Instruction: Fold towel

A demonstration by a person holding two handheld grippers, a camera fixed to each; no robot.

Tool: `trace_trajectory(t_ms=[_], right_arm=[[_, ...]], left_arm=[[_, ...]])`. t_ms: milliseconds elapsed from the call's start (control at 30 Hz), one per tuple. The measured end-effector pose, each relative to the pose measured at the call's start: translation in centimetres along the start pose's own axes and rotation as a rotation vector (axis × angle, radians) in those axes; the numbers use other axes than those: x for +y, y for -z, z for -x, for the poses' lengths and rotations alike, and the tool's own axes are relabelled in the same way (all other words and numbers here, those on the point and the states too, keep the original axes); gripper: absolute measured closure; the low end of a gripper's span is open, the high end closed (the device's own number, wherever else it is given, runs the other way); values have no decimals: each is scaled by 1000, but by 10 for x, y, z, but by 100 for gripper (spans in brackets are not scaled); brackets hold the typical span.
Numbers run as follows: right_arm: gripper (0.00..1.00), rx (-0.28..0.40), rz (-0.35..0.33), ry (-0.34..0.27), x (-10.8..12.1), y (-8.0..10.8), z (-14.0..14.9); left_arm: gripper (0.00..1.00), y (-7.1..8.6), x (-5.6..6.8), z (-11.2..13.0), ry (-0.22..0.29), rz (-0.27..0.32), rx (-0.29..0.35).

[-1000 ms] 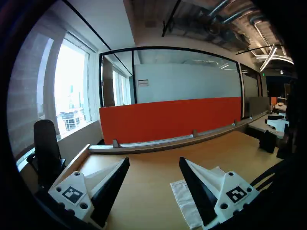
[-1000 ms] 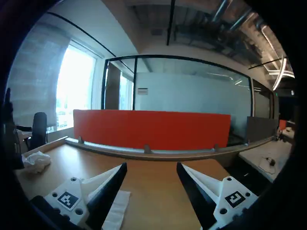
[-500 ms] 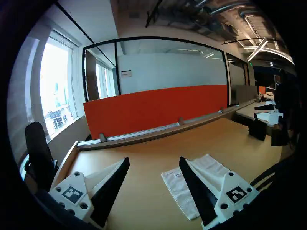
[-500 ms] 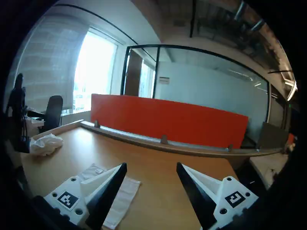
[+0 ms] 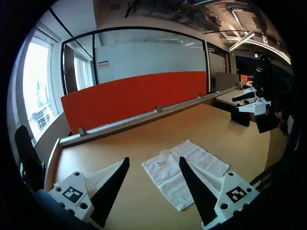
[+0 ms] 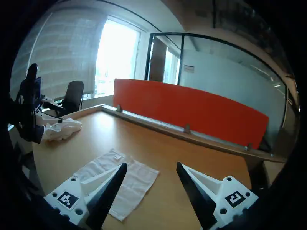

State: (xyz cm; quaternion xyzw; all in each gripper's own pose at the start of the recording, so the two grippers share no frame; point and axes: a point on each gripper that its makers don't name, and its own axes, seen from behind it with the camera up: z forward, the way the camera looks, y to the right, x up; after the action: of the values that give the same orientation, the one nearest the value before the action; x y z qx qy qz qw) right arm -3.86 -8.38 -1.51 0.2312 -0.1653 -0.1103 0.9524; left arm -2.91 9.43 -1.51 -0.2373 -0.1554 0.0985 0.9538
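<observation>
A white towel [image 5: 180, 172] lies flat on the wooden desk [image 5: 215, 130], with a small label near one edge. My left gripper [image 5: 153, 158] hovers open above its near left part, nothing between the fingers. Farther right over the desk edge I see the right gripper [image 5: 253, 107]. In the right gripper view the same towel [image 6: 126, 180] spreads below and left of my open right gripper [image 6: 151, 164]. The left gripper [image 6: 44, 113] shows at the far left there.
An orange divider panel [image 5: 134, 96] with a metal rail runs along the desk's far edge. A crumpled white cloth [image 6: 61, 128] lies at the desk's left end. An office chair [image 6: 73, 97] stands by the window. A second desk [image 5: 234, 97] lies beyond.
Both cameras have tipped downward and swung, so the towel now shows nearly whole instead of a corner. The two grippers stay open.
</observation>
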Motion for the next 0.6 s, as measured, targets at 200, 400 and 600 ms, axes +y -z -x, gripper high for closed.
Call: trace_trajectory(t_ms=[200,400,600], right_arm=[[0,-34,-40,13,-10,-6,10],[0,-67,-69,18,-19,-12,26],[0,-103,-95,34,-28,-18,44]], left_arm=[[4,-6,12,15,-17,32,-28],[4,-13,19,32,-18,42,-50],[4,-21,28,48,-20,61,-74]])
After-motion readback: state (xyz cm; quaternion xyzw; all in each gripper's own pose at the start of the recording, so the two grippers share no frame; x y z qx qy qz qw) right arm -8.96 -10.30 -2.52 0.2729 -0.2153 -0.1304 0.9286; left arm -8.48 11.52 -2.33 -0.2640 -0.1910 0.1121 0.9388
